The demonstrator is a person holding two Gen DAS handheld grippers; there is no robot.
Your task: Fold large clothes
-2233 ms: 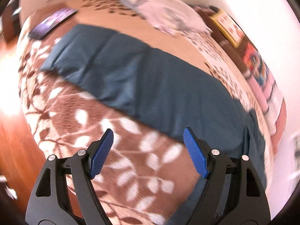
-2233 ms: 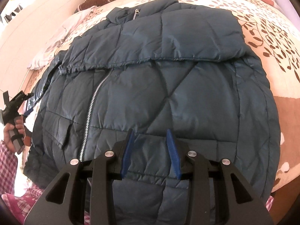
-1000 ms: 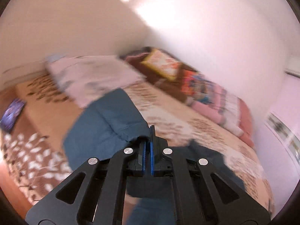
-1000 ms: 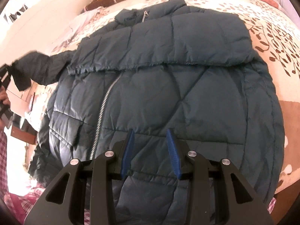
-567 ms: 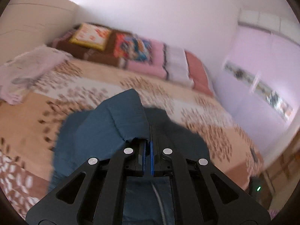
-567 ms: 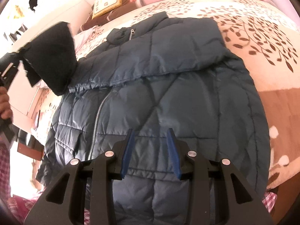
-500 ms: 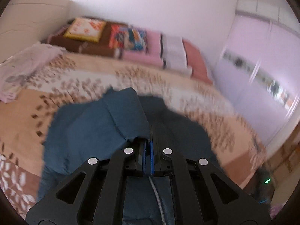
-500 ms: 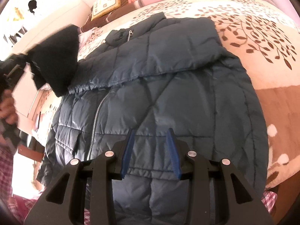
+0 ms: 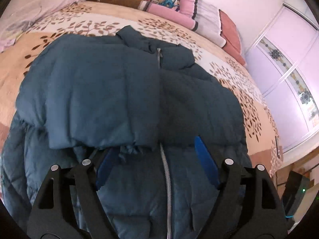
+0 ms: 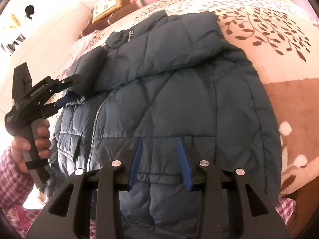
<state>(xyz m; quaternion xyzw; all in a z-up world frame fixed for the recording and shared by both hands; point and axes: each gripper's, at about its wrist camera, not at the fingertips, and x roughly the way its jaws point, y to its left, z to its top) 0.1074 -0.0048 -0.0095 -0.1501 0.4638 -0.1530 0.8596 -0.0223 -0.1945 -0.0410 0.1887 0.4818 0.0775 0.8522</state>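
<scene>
Dark teal quilted puffer jacket (image 9: 127, 91) lies front-up on the leaf-print beige bedspread (image 10: 279, 23), collar toward 12 o'clock, silver zipper (image 9: 166, 179) running down the centre. Both sleeves look folded across the chest: left sleeve (image 9: 83, 99) lies across the front, its cuff at the left gripper (image 9: 157, 165); right sleeve (image 10: 169, 45) crosses the upper chest.

Left gripper: jaws spread wide, gripping nothing, cuff edge just ahead of the left pad. Probably a release point, sleeve placed to narrow the body for the next fold.

Right gripper (image 10: 159, 165): jaws partly open, empty, hovering over the lower front panel at 6 o'clock, likely staged for the hem.

Hard to tell:
- whether the right pads touch the fabric
- hem is cut off behind both gripper bodies
- left side of the jacket hangs off the bed edge, shadowed
- the sleeves' overlap at the centre isn't readable
</scene>
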